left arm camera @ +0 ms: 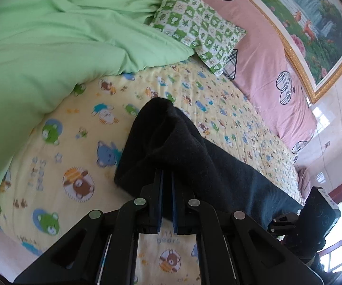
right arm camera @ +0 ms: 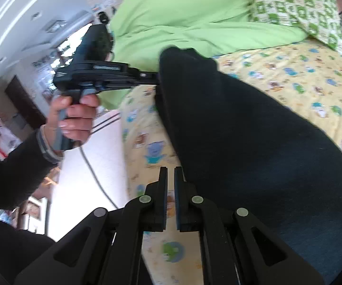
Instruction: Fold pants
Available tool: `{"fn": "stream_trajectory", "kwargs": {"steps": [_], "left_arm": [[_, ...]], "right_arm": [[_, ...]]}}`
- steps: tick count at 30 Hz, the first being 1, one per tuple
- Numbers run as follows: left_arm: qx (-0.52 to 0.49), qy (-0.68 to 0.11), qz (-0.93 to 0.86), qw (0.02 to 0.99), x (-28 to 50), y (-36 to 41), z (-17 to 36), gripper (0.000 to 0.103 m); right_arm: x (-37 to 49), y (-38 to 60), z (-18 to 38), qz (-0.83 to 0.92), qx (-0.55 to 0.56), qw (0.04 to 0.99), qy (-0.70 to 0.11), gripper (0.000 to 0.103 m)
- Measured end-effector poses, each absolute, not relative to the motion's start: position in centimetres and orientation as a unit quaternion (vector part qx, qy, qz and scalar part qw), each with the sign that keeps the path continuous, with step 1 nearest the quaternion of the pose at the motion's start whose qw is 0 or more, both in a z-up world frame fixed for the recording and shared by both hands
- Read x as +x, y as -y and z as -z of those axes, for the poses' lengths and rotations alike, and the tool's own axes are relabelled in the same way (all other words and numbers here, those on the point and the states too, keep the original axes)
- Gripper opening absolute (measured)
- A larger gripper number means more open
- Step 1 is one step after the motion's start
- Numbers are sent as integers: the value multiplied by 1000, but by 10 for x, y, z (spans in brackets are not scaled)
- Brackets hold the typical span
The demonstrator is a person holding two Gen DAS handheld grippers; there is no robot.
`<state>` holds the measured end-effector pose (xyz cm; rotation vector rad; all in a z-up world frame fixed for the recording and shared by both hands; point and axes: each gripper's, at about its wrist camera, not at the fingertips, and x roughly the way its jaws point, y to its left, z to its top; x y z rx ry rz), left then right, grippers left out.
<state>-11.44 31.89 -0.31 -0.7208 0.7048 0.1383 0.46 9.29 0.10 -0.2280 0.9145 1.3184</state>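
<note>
In the left wrist view, the left gripper [left arm camera: 167, 178] is seen at 6 o'clock with its jaws drawn narrow; a dark fold of the pants [left arm camera: 171, 147] sits between the blue pads [left arm camera: 160, 199]. From there the pants are spread up to a raised peak near centre and trail off toward 4 o'clock across the yellow bear-print sheet [left arm camera: 71, 147]. The right gripper [left arm camera: 313, 216] is glimpsed at 4 o'clock, at the far end of the cloth. Farther off, a green duvet [left arm camera: 64, 30] is heaped from 9 to 12 o'clock, a green-checked pillow [left arm camera: 199, 28] lies at 1 o'clock, with a pink cover [left arm camera: 265, 66] and a framed picture [left arm camera: 313, 23] beyond it at 2 o'clock.

In the right wrist view, the right gripper [right arm camera: 170, 178] is seen at 6 o'clock, jaws narrow with a slim gap; whether cloth is pinched cannot be told, though the pants [right arm camera: 242, 130] lie just beside its right finger. The pants are stretched from 4 o'clock up to 12 o'clock, where the left gripper [right arm camera: 155, 76] meets their edge. That gripper is held by a hand [right arm camera: 73, 116] at 9 o'clock, a dark sleeve [right arm camera: 9, 171] behind it.
</note>
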Motion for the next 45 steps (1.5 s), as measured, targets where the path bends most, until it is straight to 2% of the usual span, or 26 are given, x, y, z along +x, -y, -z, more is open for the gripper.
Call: {"fn": "stream_trajectory", "kwargs": {"steps": [3, 6, 8, 9, 11, 12, 13, 15, 19, 22, 34, 45], "left_arm": [[-359, -333, -65, 869, -123, -319, 2, 5], [-366, -330, -76, 867, -131, -317, -3, 20], [-374, -324, -84, 865, -135, -315, -8, 40], [-377, -318, -86, 866, -137, -313, -12, 44], [-382, -308, -91, 867, -138, -309, -21, 48], [-383, -305, -94, 867, -137, -306, -25, 51], [-384, -305, -99, 866, -135, -305, -28, 57], [-383, -304, -113, 865, -131, -302, -34, 58], [-372, -316, -165, 857, -121, -297, -40, 59], [-366, -322, -210, 848, -116, -297, -39, 68], [-395, -357, -242, 811, -94, -305, 0, 68], [-412, -366, -231, 802, -98, -311, 24, 68]], "right_arm": [[0, -95, 0, -587, -110, 690, -408, 6], [4, -91, -2, -583, -87, 695, -411, 6], [10, -84, -5, -578, -65, 701, -413, 6], [13, -80, -7, -576, -55, 702, -414, 7], [20, -70, -11, -570, -29, 708, -416, 12], [24, -65, -12, -567, -17, 710, -417, 21], [29, -58, -14, -563, 1, 714, -417, 35], [37, -47, -17, -554, 31, 721, -416, 53], [54, -23, -20, -538, 88, 730, -413, 54], [67, -6, -23, -517, 114, 742, -410, 54], [108, 17, -40, -443, 116, 792, -404, 54], [164, -6, -20, -425, 106, 755, -489, 54]]}}
